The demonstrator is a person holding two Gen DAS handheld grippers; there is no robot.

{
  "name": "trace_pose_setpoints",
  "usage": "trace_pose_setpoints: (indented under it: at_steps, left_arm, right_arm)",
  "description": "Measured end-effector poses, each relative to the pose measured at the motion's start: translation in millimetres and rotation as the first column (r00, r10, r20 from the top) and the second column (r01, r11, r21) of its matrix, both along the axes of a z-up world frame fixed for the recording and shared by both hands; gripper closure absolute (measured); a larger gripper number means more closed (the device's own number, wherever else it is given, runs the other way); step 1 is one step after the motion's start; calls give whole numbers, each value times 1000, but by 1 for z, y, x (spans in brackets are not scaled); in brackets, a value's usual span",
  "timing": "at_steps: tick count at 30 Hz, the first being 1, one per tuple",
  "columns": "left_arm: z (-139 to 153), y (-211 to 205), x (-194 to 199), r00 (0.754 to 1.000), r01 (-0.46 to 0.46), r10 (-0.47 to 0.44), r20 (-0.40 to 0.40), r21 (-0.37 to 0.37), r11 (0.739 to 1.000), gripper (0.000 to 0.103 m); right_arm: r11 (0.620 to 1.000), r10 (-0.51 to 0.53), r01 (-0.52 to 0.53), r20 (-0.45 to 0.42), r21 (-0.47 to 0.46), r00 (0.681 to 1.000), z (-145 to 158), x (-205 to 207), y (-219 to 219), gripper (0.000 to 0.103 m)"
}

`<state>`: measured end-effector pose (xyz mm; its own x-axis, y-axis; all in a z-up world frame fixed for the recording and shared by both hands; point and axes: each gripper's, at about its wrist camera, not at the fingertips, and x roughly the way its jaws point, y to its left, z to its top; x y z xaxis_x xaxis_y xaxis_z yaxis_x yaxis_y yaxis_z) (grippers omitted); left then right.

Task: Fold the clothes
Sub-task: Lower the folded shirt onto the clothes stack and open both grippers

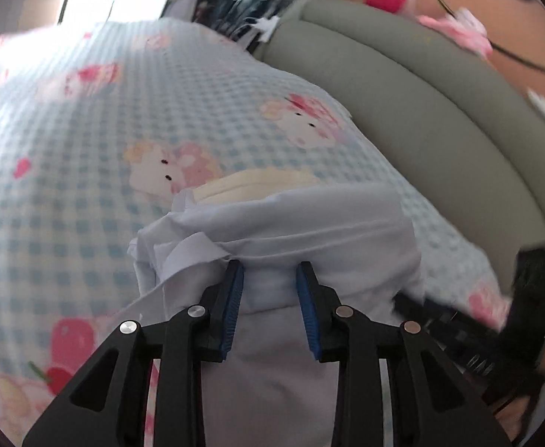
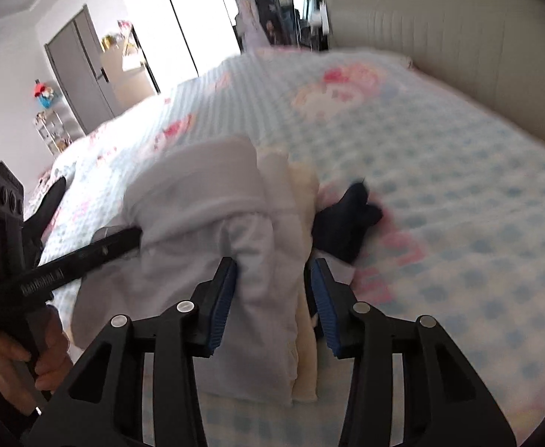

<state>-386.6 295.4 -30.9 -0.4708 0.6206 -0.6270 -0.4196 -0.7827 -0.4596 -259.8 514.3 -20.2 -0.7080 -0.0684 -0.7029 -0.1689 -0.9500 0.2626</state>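
Both claws held a white folded cloth [image 1: 291, 231] bundle on the checked bed [image 1: 67, 156]. The left claw [image 1: 270, 275] pinched one side, and the right claw [image 2: 274, 275] pinched white and cream [image 2: 304, 335] layers together.

The bundled white cloth garment [image 1: 291, 231], centre of the left wrist view, looks thin, smooth and matt, creased at its folds. Behind it a cream folded cloth [image 1: 257, 182] seems thicker and soft. The blue-checked bedsheet with pink cartoon prints [image 1: 86, 156] has a waffle-like, matt weave. The padded grey-green headboard [image 1: 402, 85] at upper right looks smooth, faintly sheened. The left gripper [image 1: 270, 283] is matt black plastic with ribbed blue pads [image 1: 235, 298] and shiny metal pins. In the right wrist view, a dark navy cloth piece [image 2: 347, 219] looks fuzzy.
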Motion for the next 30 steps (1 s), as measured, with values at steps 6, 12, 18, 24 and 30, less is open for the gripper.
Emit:
trace_pose_setpoints:
  at_steps: [6,12,18,24,30]
  left_arm:
    - [-1,16,7,999,14,-16,-41,-53,999,70]
    - [11,9,10,998,6,-8,-65,-35,999,69]
    - [44,-27,26,989,-38,42,-141,31,999,39]
    - [70,-83,23,967,-170,156,-201,-53,984,30]
    - [83,-162,11,939,-310,283,-196,-123,943,28]
  right_arm:
    - [997,-38,37,-9,-66,999,-17,-3,10,50]
    - [994,-73,74,9,-82,997,-8,4,9,48]
    - [992,-116,118,-30,38,993,34,22,-13,37]
    - [985,-145,151,-81,77,986,60,24,-47,8]
    - [993,-64,73,-93,89,994,71,1,-114,7]
